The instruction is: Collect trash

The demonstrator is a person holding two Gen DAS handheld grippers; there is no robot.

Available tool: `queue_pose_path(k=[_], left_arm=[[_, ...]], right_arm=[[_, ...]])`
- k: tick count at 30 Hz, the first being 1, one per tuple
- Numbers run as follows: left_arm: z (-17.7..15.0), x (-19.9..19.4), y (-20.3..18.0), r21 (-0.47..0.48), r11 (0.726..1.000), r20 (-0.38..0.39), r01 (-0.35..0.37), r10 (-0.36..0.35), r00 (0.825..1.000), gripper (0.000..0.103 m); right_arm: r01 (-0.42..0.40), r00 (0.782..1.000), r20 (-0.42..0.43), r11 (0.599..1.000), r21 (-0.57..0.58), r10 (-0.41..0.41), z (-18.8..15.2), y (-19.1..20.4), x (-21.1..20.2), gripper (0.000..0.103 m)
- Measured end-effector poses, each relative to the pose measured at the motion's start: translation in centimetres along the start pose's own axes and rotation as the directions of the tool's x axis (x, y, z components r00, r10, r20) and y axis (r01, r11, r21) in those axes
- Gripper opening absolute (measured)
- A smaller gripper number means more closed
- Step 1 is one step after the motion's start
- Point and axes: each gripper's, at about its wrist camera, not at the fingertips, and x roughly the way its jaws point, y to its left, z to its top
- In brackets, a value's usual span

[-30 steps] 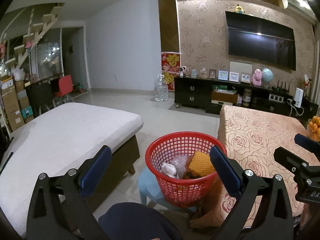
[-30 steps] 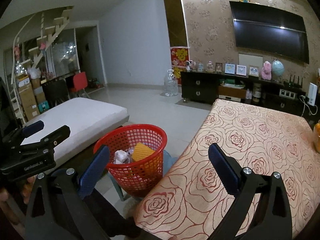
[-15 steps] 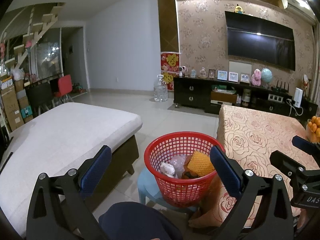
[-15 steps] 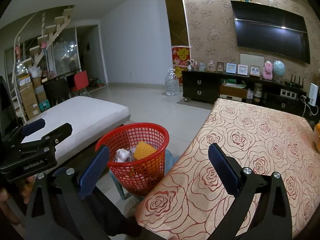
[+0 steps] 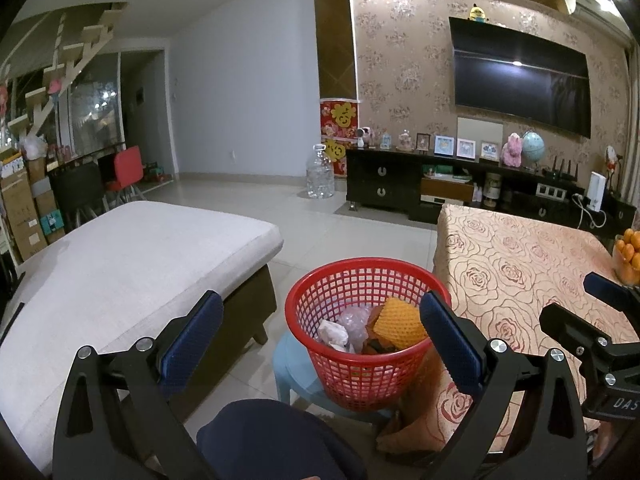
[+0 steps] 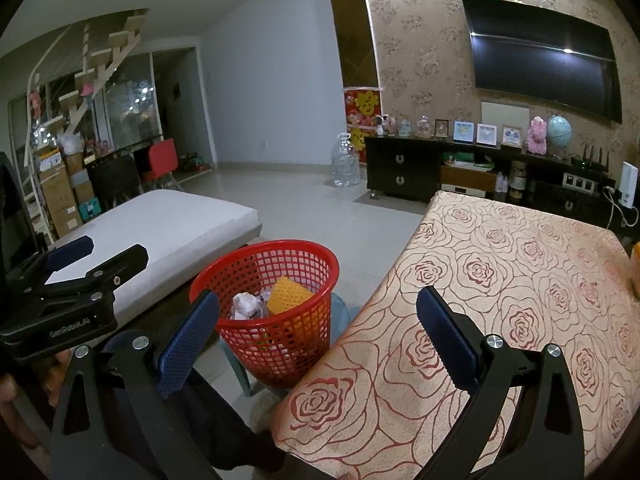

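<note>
We see the red mesh basket [image 5: 370,336] standing on a pale blue plastic stool [image 5: 296,376], in the gap between the white cushioned bench [image 5: 132,264] and the table draped in a rose-patterned cloth [image 5: 520,264]. Inside the basket lie the collected scraps: a yellow foam fruit net [image 5: 400,322], a crumpled white paper [image 5: 332,332] and a wad of clear plastic wrap [image 5: 354,318], all heaped together below the rim. In the right wrist view the basket [image 6: 276,308] sits just beside the table's near corner, and the cloth [image 6: 500,292] looks bare over the stretch we can see.

Our left gripper [image 5: 320,338] is held above and just short of the basket, its blue-padded fingers [image 5: 192,336] spread wide with nothing between them. Our right gripper [image 6: 318,338] hangs over the table's corner, fingers likewise spread wide and empty.

At the right edge of the left view, a pile of oranges [image 5: 628,256] sits on the table. Farther off, a dark television [image 5: 520,80] hangs on the floral wall above a black cabinet [image 5: 384,184], with a large clear water bottle [image 5: 320,178] on the tiled floor beside it.
</note>
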Motion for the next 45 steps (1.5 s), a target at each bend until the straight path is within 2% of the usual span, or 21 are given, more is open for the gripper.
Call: queue_pose_path(k=[45], left_arm=[[-0.56,0.17,-0.68,-0.012,1.0,-0.003,0.008,-0.008,1.0,0.095]], right_arm=[[0.004,1.0,0.003,1.0,0.01,-0.004,-0.15,-0.64,-0.11,0.096]])
